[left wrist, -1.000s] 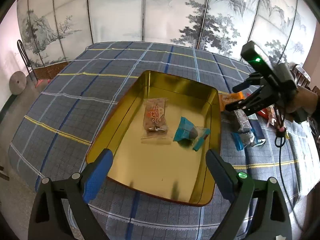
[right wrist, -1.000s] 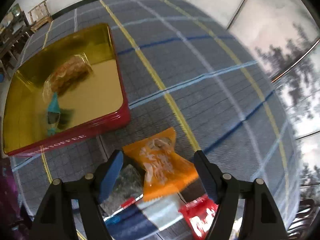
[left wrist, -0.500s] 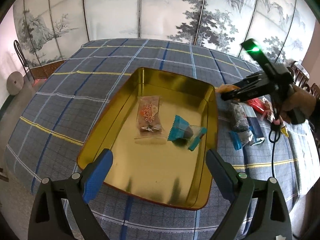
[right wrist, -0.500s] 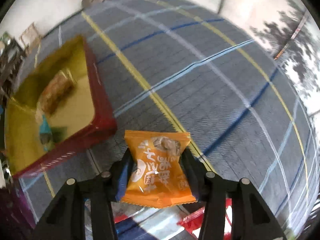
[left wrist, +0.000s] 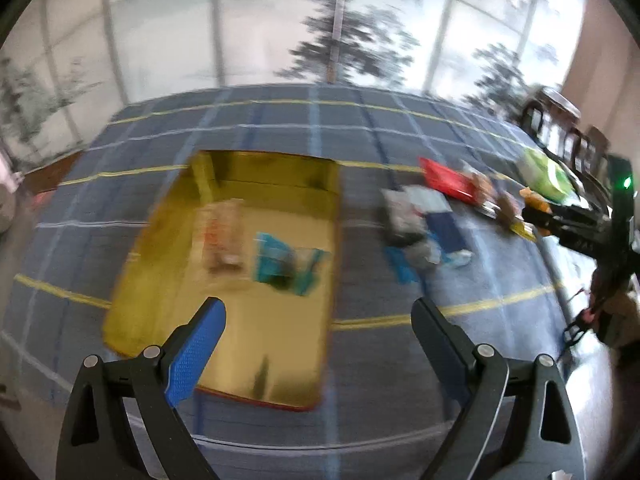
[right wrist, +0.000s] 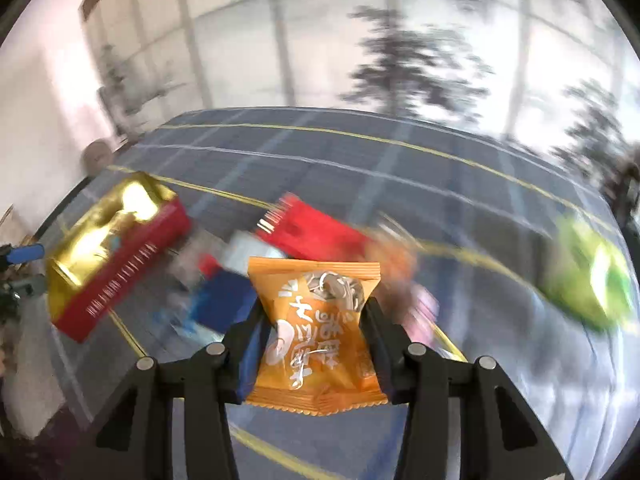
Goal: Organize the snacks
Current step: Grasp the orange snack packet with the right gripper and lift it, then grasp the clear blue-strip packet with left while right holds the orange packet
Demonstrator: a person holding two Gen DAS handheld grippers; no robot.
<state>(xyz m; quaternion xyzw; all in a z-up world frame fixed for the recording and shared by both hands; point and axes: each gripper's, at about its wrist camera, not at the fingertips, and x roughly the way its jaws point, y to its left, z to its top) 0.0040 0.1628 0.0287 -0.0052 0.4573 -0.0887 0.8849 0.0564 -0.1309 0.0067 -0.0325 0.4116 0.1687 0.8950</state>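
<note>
Lifted off the checked cloth (right wrist: pixel 360 160) since earlier, the crinkly orange packet (right wrist: pixel 316 336) sits pinched in the right gripper (right wrist: pixel 316 332), clear of the tin's (left wrist: pixel 332 280) rim, while the left gripper (left wrist: pixel 316 324) gapes empty.

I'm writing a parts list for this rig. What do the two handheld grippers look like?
Both are black plastic scissor-style frames with silver pivot bolts. The left gripper has blue textured pads on long angled fingers. The right gripper carries a green indicator light and a dangling black cable.
</note>
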